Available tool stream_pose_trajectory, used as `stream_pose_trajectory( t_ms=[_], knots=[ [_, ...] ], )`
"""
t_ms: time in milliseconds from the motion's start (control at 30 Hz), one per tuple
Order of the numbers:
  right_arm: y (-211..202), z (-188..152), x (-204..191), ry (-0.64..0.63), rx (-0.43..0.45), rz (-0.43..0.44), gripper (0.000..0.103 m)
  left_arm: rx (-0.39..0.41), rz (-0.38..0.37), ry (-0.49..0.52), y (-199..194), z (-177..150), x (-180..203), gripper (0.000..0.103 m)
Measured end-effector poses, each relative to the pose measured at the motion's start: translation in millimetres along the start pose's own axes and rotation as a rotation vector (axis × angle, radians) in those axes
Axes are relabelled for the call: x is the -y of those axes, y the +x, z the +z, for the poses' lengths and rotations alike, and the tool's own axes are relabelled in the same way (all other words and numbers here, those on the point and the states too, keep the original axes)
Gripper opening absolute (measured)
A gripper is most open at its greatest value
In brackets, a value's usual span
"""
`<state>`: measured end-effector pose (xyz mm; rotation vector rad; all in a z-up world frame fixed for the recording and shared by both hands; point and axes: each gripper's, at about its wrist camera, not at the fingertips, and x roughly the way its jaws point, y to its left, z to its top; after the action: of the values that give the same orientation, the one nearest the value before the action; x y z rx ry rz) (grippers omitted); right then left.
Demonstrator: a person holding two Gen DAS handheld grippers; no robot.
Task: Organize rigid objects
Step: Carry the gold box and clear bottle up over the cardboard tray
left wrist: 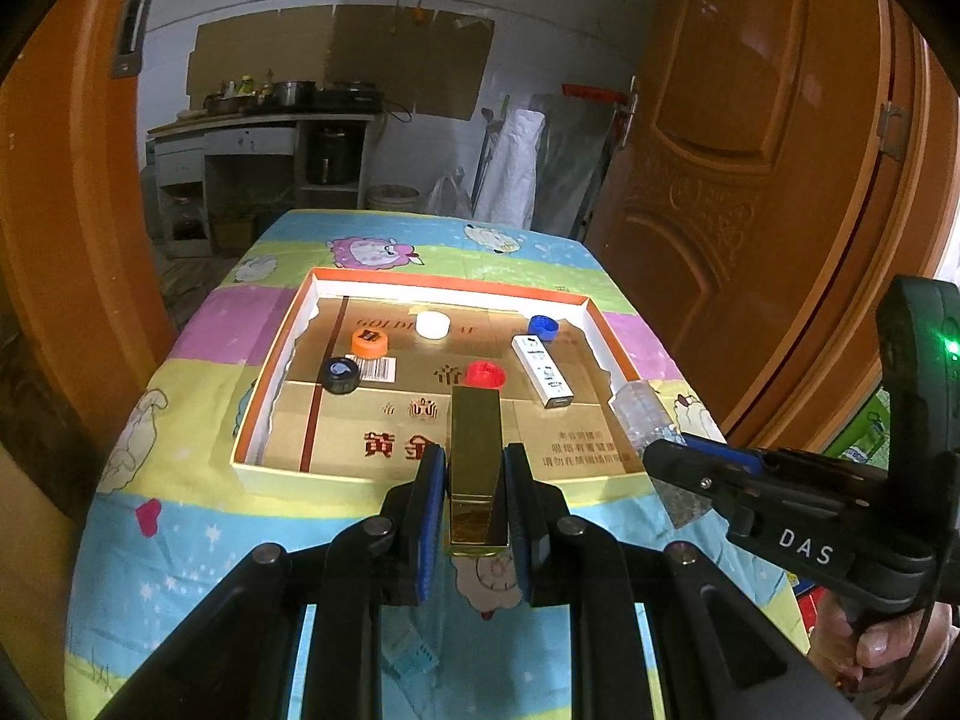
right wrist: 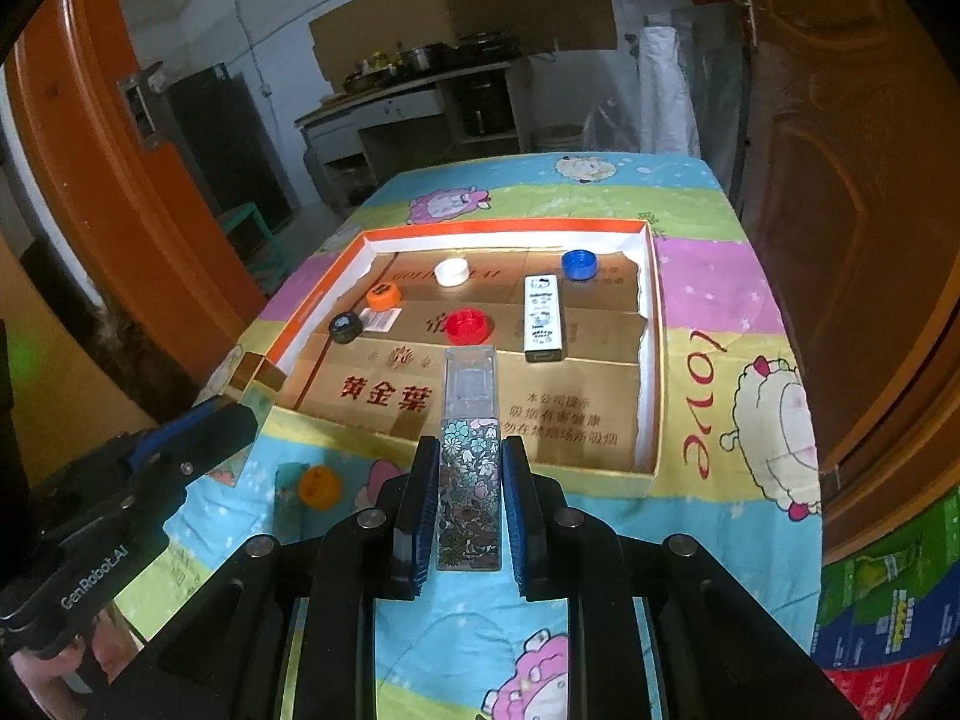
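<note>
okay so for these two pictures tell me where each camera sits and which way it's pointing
Left wrist: rides on the left gripper, angled down the table toward the tray; shows its fingers clamped on the gold box, plus the right gripper and a hand.
Right wrist: rides on the right gripper, angled down likewise; shows its fingers clamped on the floral box, with the left gripper at left.
Shared: the tray, red cap, white cap and white box.

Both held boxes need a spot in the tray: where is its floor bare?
Bare: the tray floor's near strip over the red lettering, and its near-right corner below the white box. Crowded: the far half, around the red cap and the other caps.
</note>
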<state>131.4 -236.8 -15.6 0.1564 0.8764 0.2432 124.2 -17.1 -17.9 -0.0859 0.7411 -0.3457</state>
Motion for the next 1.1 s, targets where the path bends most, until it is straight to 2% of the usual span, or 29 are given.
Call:
stream_pose_trajectory(
  t_ms=[733,1100],
  knots=[
    [38,39,40,0.026,0.002,-0.068,0.021,-0.034,0.009,0.015,58,49,-6,0.02],
    [67,65,59,0.026,0.013,-0.103,0.021,-0.062,0.006,-0.025,95,68,-20,0.02]
  ],
)
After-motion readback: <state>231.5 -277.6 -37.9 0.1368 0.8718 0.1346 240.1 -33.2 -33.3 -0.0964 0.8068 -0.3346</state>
